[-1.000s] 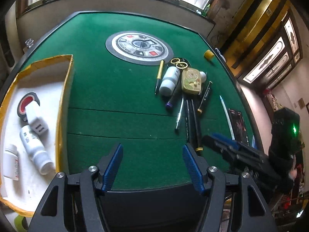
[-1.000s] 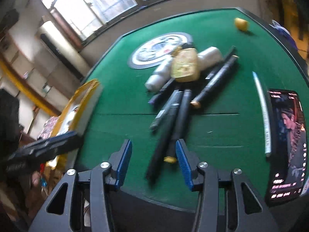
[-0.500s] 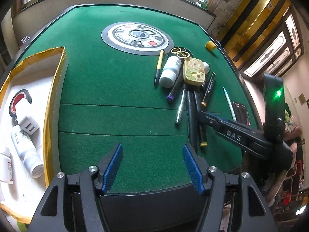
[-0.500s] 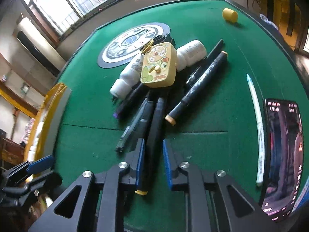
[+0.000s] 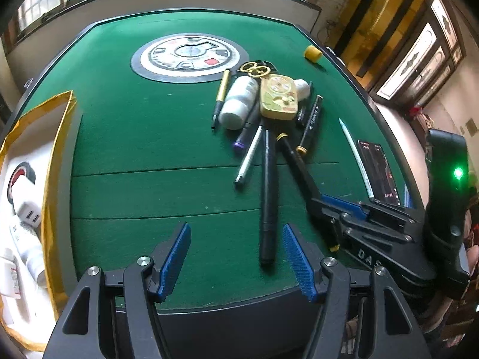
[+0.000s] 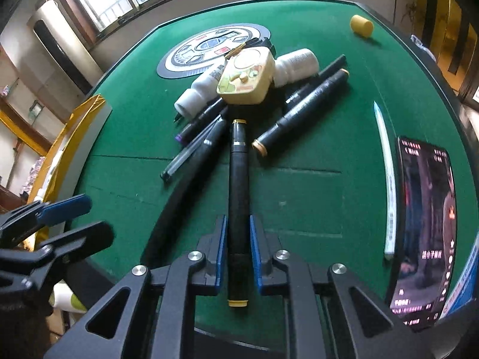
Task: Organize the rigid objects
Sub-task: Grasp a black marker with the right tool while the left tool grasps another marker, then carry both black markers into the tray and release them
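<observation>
Black marker (image 6: 238, 179) w/ gold ends clamped in right gripper (image 6: 236, 254), jaws just closing; left gripper (image 5: 236, 257) apart, empty.

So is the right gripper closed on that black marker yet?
Yes. The right gripper has just been closing, and its blue pads press both sides of the black marker.

Two hand-held black tongs with blue pads

The left tongs (image 5: 236, 257) have matte black angular arms with triangular cut-outs, silver round screw heads at the joints, and ribbed blue pads lining the inner faces of both fingers (image 5: 175, 258). The right tongs (image 6: 236, 254) are built the same: black frame, silver screws, blue pads. Seen from the left wrist view, their side carries white lettering reading "DAS" and a black handle block with a small glowing green light.
</observation>
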{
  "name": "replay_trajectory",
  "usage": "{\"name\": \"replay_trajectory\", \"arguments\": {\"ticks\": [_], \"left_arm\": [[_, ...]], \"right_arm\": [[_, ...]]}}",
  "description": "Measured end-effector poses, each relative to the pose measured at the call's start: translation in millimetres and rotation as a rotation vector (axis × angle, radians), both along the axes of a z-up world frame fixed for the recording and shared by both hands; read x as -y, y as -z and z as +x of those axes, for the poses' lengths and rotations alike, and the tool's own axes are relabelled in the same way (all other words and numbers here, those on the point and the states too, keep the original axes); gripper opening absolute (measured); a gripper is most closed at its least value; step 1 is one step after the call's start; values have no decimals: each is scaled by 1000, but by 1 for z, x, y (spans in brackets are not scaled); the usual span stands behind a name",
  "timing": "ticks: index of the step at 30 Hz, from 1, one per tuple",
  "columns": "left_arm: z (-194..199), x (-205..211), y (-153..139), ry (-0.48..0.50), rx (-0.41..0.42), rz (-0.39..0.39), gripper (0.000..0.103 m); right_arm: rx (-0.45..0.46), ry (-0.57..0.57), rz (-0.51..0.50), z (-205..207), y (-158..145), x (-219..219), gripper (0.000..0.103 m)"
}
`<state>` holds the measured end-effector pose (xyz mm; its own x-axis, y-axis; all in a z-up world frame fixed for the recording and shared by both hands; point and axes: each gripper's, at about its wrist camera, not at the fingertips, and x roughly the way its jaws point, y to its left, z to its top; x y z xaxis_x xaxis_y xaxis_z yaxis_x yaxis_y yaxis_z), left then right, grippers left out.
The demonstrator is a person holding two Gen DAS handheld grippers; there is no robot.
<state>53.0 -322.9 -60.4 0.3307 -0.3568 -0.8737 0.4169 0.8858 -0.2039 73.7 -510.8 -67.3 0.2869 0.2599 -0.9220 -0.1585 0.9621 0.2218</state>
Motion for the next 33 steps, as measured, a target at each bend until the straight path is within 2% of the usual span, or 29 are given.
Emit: {"name": "replay_trajectory", "arguments": {"ticks": [5, 8, 10, 14, 15, 16, 19, 23, 25, 26, 27, 33], "left_arm": [[-2, 13, 0, 30, 9, 13, 67], [2, 18, 1, 45, -10, -6, 67], [5, 22, 2, 49, -33, -22, 67], [13, 37, 3, 76, -38, -32, 65], [17, 40, 5, 77, -37, -27, 62], [21, 45, 6, 76, -37, -25, 54], [34, 57, 15, 90, -70, -13, 37], [43, 69, 25, 100, -78, 19, 37], [44, 72, 31, 94, -76, 54, 28], [41, 73, 31, 90, -48, 84, 25], [40, 74, 31, 90, -32, 96, 16], [33, 58, 29, 62, -41, 71, 14]], "right_arm": [[1, 6, 36, -5, 0, 6, 15], [-6, 42, 74, -4, -1, 12, 17], [5, 35, 73, -3, -3, 11, 22], [19, 39, 63, -6, -5, 12, 22], [18, 44, 68, -7, -5, 14, 22], [14, 46, 74, -8, -4, 16, 22], [12, 54, 78, -7, -2, 21, 22], [15, 57, 83, -10, -3, 24, 23], [17, 56, 83, -10, -2, 25, 23], [19, 54, 80, -10, -3, 24, 23], [21, 53, 74, -10, -3, 23, 23], [59, 32, -4, -12, -4, 9, 28]]}}
